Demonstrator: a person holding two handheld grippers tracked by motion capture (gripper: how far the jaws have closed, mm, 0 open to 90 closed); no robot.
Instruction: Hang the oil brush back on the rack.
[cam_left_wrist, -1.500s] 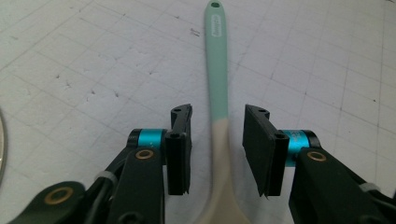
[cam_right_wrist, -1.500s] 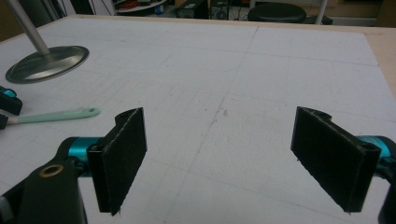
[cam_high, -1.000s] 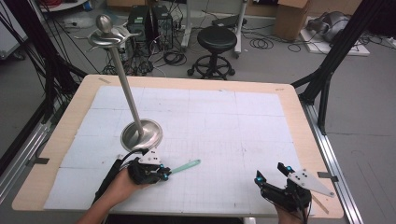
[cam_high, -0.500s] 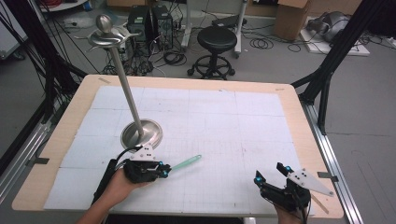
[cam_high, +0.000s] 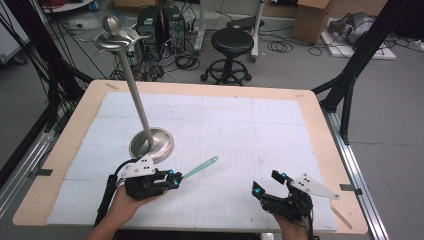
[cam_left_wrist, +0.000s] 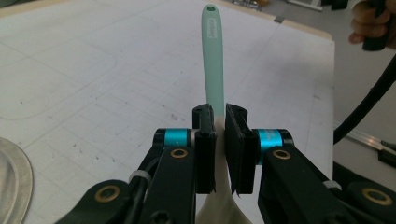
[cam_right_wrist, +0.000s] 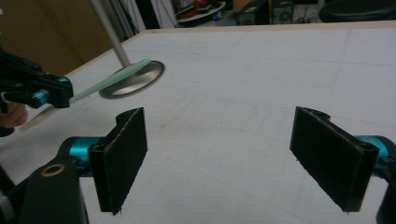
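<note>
- High view: the left tool (cam_high: 172, 181) sits at the near left of the surface (cam_high: 280, 125), clamped on a mint spatula (cam_high: 201, 167) whose handle points away to the right, raised off the surface.
- Left gripper view: both pads press the spatula's (cam_left_wrist: 212, 60) neck (the pale blade end hangs below the jaws), and the handle runs straight ahead with a small hole at its tip.
- The stand (cam_high: 151, 145), a round metal base with a tall pole, is just beyond the left tool.
- The right tool (cam_high: 267, 184) hovers at the near right, well apart from the spatula.
- Right gripper view: its jaws gape wide with nothing between them.
</note>
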